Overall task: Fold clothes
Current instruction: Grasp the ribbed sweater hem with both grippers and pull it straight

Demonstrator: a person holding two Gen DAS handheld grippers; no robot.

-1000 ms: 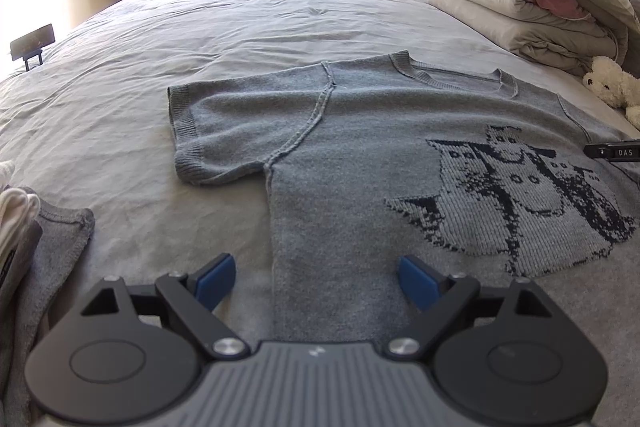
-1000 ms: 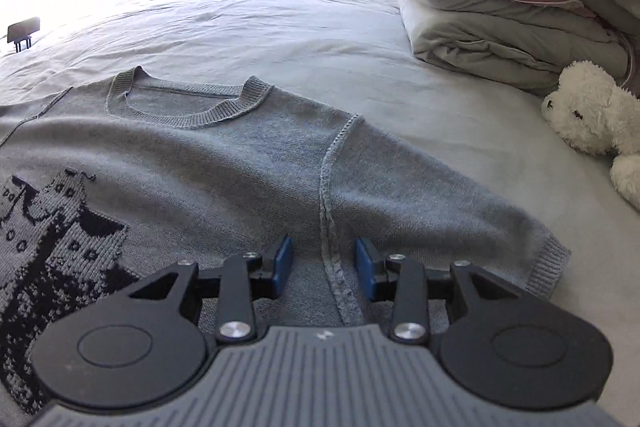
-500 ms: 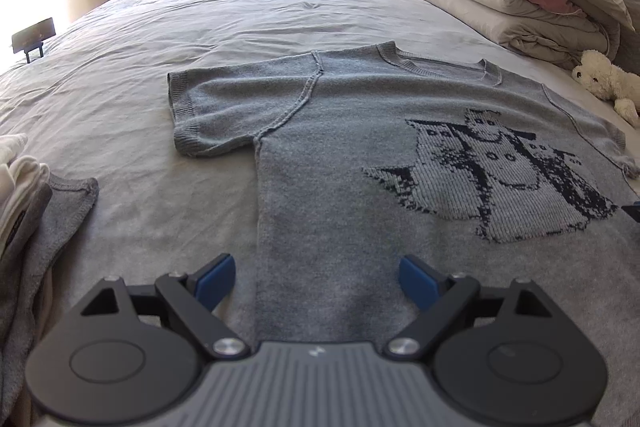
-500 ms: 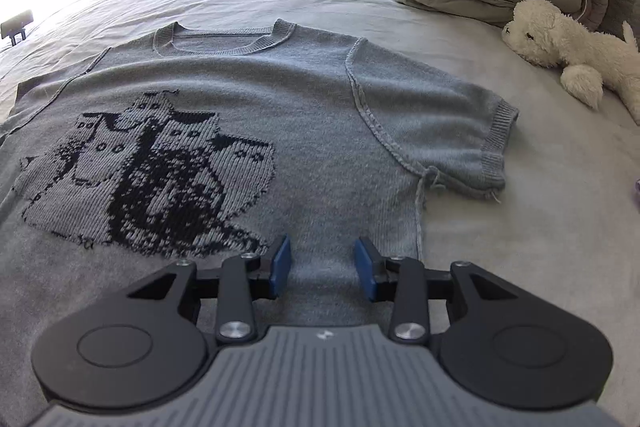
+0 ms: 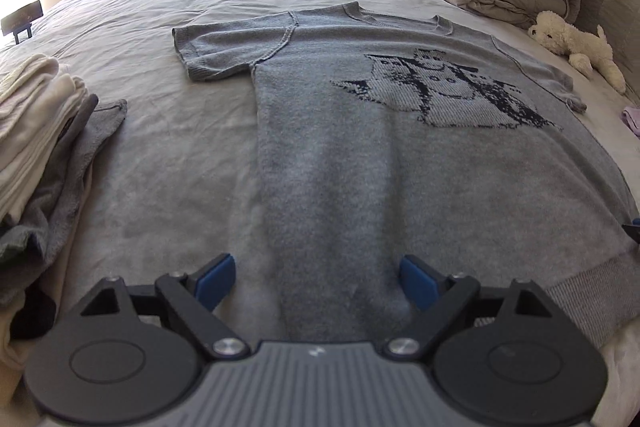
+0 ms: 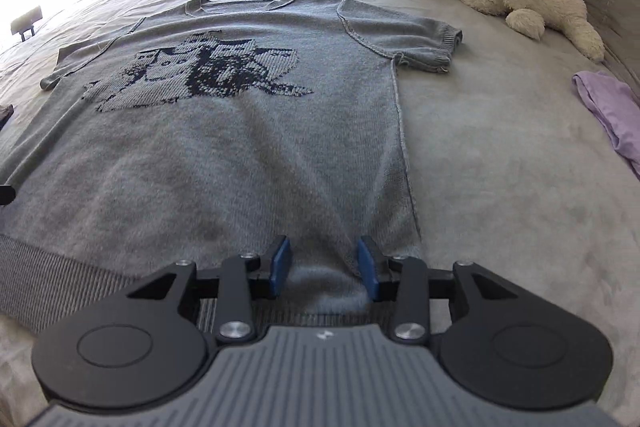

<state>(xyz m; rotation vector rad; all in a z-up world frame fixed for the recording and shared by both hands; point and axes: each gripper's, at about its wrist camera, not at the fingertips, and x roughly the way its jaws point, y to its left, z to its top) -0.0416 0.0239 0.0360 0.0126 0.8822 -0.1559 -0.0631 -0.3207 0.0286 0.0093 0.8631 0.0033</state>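
One grey knit sweater [image 5: 360,167] lies flat on the bed [image 5: 168,139]; the left claw [image 5: 316,281] stands wide at its hem corner. From the right wrist, the right claw [image 6: 324,263] is narrower, hem bunched between but seemingly unpinched; soft, light, stretchy, best held at the ribbed hem [image 6: 52,267]

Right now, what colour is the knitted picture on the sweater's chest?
Dark navy and pale grey on the grey sweater; the knitted picture shows best in the right wrist view.
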